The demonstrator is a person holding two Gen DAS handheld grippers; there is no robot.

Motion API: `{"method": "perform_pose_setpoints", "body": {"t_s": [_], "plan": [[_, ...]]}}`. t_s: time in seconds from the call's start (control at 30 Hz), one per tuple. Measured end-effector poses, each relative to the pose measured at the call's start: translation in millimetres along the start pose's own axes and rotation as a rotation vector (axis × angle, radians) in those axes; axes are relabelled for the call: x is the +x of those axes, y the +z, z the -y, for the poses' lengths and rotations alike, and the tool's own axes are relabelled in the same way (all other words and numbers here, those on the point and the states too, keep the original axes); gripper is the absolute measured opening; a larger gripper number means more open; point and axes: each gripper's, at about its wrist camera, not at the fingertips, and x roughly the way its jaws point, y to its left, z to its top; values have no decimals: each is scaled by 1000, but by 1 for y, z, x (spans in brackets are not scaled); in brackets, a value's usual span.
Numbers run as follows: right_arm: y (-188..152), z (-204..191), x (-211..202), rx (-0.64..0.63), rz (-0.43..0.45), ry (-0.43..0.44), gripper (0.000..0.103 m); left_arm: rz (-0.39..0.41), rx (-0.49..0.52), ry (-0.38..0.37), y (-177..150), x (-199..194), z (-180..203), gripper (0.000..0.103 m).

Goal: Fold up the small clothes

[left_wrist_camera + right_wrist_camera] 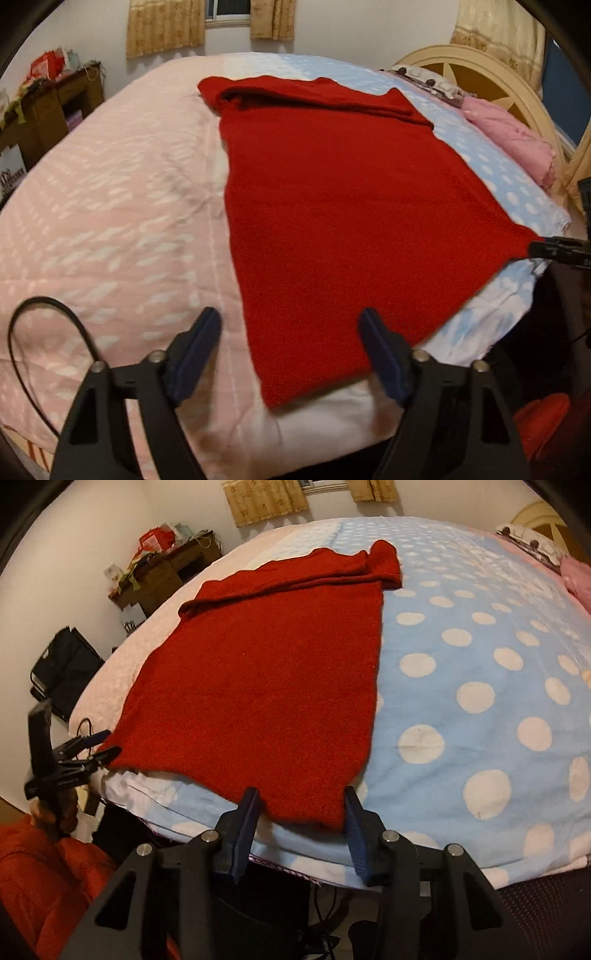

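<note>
A red knitted garment (332, 206) lies flat on the bed, its sleeves folded across the far end; it also shows in the right wrist view (258, 686). My left gripper (290, 328) is open, its fingers on either side of the garment's near left corner, just above it. My right gripper (301, 805) is open with its fingers on either side of the near right corner. The right gripper shows at the right edge of the left wrist view (554, 249), and the left gripper shows at the left of the right wrist view (103, 744).
The bed has a pink patterned cover (110, 221) on the left and a blue polka-dot blanket (480, 683) on the right. A cream headboard (480, 74) and pink pillow (517, 144) lie far right. A cluttered wooden desk (48, 107) stands left. More red cloth (44, 886) lies below the bed edge.
</note>
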Motion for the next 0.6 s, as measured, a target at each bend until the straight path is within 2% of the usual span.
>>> {"method": "perform_pose_setpoints", "body": {"t_s": [0.07,0.1,0.13,0.17,0.2,0.23,0.33,0.6], "plan": [[1,1,1,18,1,10,46,8,-9,-11,0,-1,-1,69],[1,0,1,12,-1,7,46,11,-10,-17,0,-1,-1,59],[1,-3,1,-11,-8,-7,41,12,-15,-28,1,-2,-2,47],[0,-5,2,-23,-18,-16,34,12,-26,-43,1,-2,-2,42],[1,-6,2,-23,-27,-8,21,13,-34,-50,1,-3,-2,30],[1,-5,3,-13,-30,10,19,15,-39,-53,2,-4,-2,22],[1,-1,2,2,-27,30,17,18,-51,-76,3,-5,-2,13],[23,10,-31,119,130,196,14,59,-103,-157,30,-21,-9,10]]}}
